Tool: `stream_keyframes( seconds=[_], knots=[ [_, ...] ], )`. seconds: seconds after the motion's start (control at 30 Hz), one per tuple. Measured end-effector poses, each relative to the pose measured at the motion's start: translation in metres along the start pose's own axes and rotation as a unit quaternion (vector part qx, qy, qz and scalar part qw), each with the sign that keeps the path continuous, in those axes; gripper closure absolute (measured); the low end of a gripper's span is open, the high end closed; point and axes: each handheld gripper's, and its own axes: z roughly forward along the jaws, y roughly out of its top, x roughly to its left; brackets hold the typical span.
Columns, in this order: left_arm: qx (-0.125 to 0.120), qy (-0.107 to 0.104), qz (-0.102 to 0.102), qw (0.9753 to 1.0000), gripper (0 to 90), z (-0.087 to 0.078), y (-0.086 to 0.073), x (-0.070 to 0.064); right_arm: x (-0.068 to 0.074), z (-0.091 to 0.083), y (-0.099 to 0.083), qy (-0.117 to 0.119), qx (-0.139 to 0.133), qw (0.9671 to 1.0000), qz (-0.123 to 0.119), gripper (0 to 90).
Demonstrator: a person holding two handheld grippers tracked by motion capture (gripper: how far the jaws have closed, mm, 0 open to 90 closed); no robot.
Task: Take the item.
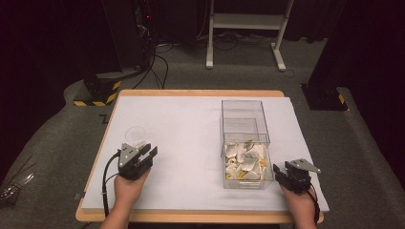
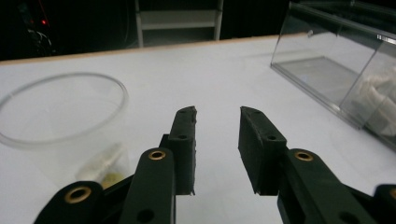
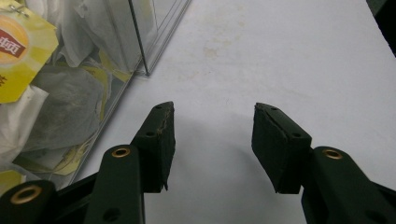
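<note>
Your left gripper (image 1: 149, 153), jaws apart and empty, sits lower left of the frame, the clear cup (image 1: 135, 136) just above it. Your right gripper (image 1: 279, 172), also apart, rests beside the tea-bag box (image 1: 244, 143), lower right.

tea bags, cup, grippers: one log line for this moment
left gripper: open, empty, beside cup | right gripper: open, empty, right of box | tea bags: in box | cup: one bag inside
</note>
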Motion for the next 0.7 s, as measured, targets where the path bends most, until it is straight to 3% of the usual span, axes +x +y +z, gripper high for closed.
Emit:
stream_keyframes(
  seconds=[0.27,0.5,0.7],
  knots=[
    [0.040,-0.006,0.012,0.9991,64.1,0.006,-0.023,-0.006,0.000,-0.001,0.000,0.005,-0.005,1.0000,-0.004,49.5],
    [0.089,0.005,0.021,0.9958,60.9,0.019,-0.036,-0.006,0.000,-0.002,-0.001,0.015,-0.013,0.9998,-0.008,49.4],
    [0.097,0.011,0.047,0.9941,55.4,0.022,-0.037,-0.013,0.000,-0.004,-0.001,0.016,-0.011,0.9997,-0.013,48.9]
  ],
)
